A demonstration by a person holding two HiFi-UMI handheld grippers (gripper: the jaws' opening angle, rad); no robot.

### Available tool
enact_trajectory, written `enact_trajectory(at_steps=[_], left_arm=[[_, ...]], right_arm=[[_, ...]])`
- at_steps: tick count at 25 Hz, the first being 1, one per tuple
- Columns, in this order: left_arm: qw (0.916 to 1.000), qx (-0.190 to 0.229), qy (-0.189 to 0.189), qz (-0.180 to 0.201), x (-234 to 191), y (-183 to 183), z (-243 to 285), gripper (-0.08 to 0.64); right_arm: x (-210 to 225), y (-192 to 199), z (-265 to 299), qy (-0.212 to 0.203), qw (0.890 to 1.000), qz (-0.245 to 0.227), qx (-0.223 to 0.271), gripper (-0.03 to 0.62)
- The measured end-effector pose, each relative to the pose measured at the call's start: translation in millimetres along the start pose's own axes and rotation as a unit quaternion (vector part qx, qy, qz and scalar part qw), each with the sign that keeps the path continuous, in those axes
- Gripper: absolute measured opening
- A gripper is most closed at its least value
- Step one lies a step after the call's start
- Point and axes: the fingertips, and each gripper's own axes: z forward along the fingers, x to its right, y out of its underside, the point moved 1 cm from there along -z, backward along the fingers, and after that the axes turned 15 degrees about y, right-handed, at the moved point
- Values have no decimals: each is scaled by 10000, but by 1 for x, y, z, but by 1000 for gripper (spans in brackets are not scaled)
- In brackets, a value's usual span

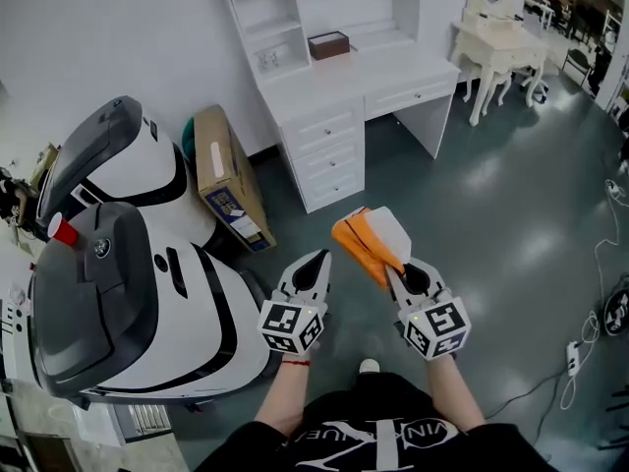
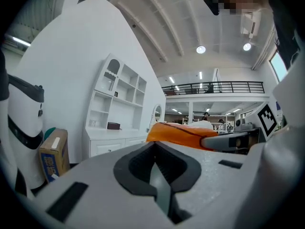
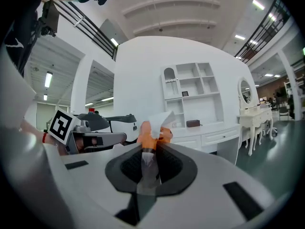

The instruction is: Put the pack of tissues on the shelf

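**Right gripper clamped on the pack of tissues**

Right gripper's jaws stood almost together, pinching one end of the orange-and-white pack. The pack jutted forward past the jaw tips, held in the air above the floor. The left gripper hung just beside the right one, on its left. Its jaws were together with nothing between them, and the pack sat just ahead and to its right. Well ahead of both grippers stood a white bench with drawers. The white shelf rose from the bench's left part, and a small brown box sat beside it. Left of the left gripper was a large white-and-grey machine. A cardboard box leaned between the machine and the bench.
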Motion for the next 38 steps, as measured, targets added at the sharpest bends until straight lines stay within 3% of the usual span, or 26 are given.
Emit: enact_trajectory(at_steps=[11, 18, 26, 38], left_arm=[[9999, 77, -106, -94, -38, -1, 50, 6], [9997, 167, -171, -44, -86, -17, 79, 6], [9998, 194, 88, 15, -165, -43, 146, 6], [9997, 192, 40, -154, -312, -67, 201, 6]], right_arm=[[38, -9, 54, -72, 9998, 172, 33, 29], [51, -22, 105, -90, 9994, 303, 119, 29], [70, -44, 203, 49, 9993, 360, 100, 29], [65, -68, 359, -17, 9994, 328, -58, 29]])
